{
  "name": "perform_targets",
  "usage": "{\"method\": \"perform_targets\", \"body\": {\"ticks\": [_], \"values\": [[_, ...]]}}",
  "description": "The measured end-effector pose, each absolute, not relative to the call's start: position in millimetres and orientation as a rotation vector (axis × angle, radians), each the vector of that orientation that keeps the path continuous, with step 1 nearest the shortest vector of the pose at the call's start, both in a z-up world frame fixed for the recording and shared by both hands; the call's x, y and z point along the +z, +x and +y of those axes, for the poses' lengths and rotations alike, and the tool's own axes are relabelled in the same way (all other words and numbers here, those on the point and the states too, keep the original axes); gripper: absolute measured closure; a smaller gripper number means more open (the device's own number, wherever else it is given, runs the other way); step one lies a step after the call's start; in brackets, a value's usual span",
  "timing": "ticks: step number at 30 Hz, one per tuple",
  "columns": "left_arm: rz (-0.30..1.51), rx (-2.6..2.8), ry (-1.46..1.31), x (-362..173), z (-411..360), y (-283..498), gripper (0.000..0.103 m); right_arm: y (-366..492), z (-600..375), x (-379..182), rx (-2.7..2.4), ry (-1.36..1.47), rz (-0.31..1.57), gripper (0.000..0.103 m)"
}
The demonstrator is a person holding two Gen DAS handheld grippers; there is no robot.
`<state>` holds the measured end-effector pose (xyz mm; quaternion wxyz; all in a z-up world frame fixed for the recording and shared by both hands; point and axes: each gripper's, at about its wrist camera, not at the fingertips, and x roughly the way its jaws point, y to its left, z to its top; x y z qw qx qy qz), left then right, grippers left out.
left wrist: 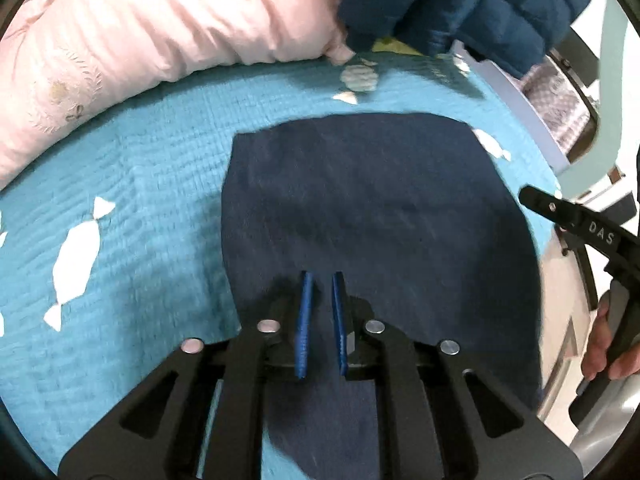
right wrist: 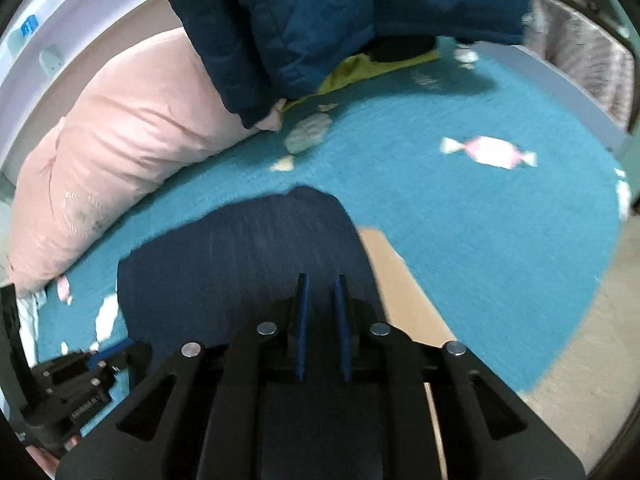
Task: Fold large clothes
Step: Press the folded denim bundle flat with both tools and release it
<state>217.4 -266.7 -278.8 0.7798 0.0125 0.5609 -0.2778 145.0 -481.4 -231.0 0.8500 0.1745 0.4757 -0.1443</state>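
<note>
A dark navy garment [left wrist: 380, 200] lies folded flat on the teal bedspread [left wrist: 160, 180]. In the left wrist view my left gripper [left wrist: 321, 274] hovers over the garment's near part. Its blue pads stand a narrow gap apart with nothing pinched between them. In the right wrist view my right gripper [right wrist: 322, 276] hangs over the same garment [right wrist: 240, 248] near its right edge, jaws likewise slightly apart and holding nothing. A hand [left wrist: 604, 344] grasps the right tool's handle at the far right edge. The left tool's black body [right wrist: 80, 380] shows at the lower left.
A pink pillow [left wrist: 140, 40] lies along the far left. A blue puffer jacket [right wrist: 340, 12] is heaped at the back over a yellow-green cloth [right wrist: 360, 68]. A tan board [right wrist: 400, 288] lies beside the garment. A basket [right wrist: 580, 68] stands at the far right, beige floor [right wrist: 580, 360] below.
</note>
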Motion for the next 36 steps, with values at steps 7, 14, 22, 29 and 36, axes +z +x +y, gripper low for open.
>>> {"method": "perform_targets", "body": {"ticks": [7,14,22,29,36], "values": [[1.295,-0.649,0.053,-287.2,-263.0,132.9,0.091,26.5,-468.9,-237.7,-0.415,0.548,1.116,0.069],[1.312,-0.644,0.172,-346.5,-284.7,106.8,0.091,25.5,-468.5,-312.5,-0.456,0.577,1.206,0.071],[1.26,-0.615,0.22,-318.0,-276.7,87.5,0.059,11.2,-450.2,-269.9,-0.452,0.525,1.155,0.065],[1.159,-0.599,0.246,-272.3,-248.0,62.3,0.034,-19.1,-418.7,-223.7,-0.433,0.485,1.021,0.016],[1.075,-0.572,0.265,-233.7,-223.5,47.6,0.018,-38.5,-377.2,-186.3,-0.399,0.437,0.932,0.016]]}}
